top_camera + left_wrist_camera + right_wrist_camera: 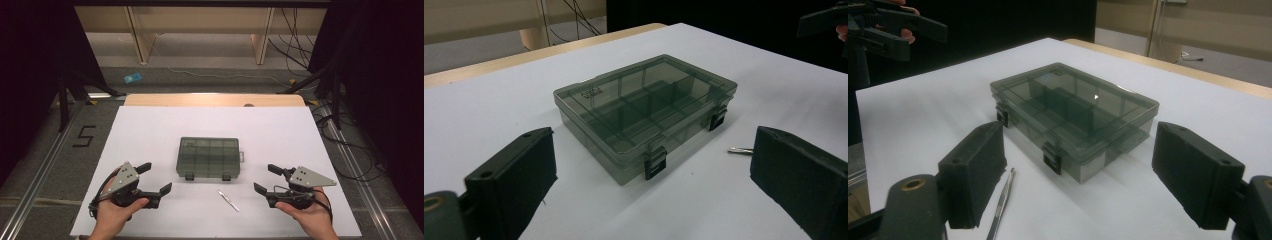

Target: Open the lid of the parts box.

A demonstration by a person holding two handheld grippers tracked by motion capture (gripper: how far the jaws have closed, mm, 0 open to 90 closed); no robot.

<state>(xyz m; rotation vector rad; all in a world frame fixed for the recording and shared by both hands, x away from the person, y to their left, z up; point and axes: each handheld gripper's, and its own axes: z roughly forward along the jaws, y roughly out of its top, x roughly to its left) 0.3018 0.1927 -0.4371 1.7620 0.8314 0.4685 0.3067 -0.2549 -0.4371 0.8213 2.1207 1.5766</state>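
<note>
A smoky-grey clear plastic compartment box (208, 157) lies shut on the white table cover, two black latches on its near side. In the left gripper view the box (646, 110) sits ahead between the spread jaws; the right gripper view has the box (1075, 112) ahead too. Metal tweezers (228, 200) lie on the cover in front of the box, their tip (740, 149) by the jaw, and the tweezers (1000, 207) also lie beside the jaw. My left gripper (155, 178) is open and empty left of the box. My right gripper (267, 178) is open and empty on its right.
The white cover (150, 130) lies over a wooden table (215, 100). Beyond it are a concrete floor, wooden legs (262, 40), cables (295, 45) and a blue item (132, 78). Dark stands (62, 100) flank both sides.
</note>
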